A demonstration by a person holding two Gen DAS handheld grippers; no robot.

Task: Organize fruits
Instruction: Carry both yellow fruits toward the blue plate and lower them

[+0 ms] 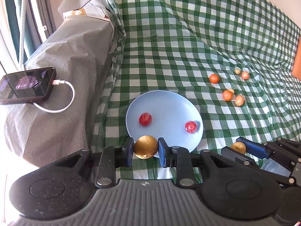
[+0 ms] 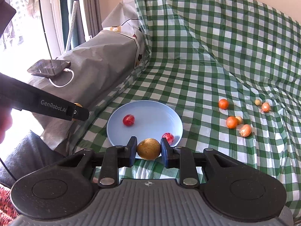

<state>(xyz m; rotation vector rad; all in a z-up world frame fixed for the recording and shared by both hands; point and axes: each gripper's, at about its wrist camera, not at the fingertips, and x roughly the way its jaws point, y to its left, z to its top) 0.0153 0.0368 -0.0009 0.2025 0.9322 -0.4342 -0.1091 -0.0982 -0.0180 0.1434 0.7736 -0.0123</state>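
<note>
Over blue plate (image 1: 195,111), both tongs gripping brown fruit (image 1: 146,146) — two red inside.

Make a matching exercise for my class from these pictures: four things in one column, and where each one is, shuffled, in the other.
Things
1. red fruits
2. phone
3. brown fruit
4. orange fruits

Places
A. loose on the checked cloth
B. on the blue plate
C. gripped in the left tool
D. on the grey cover, cable plugged in

Pairs: 1-B, 2-D, 3-C, 4-A
</note>
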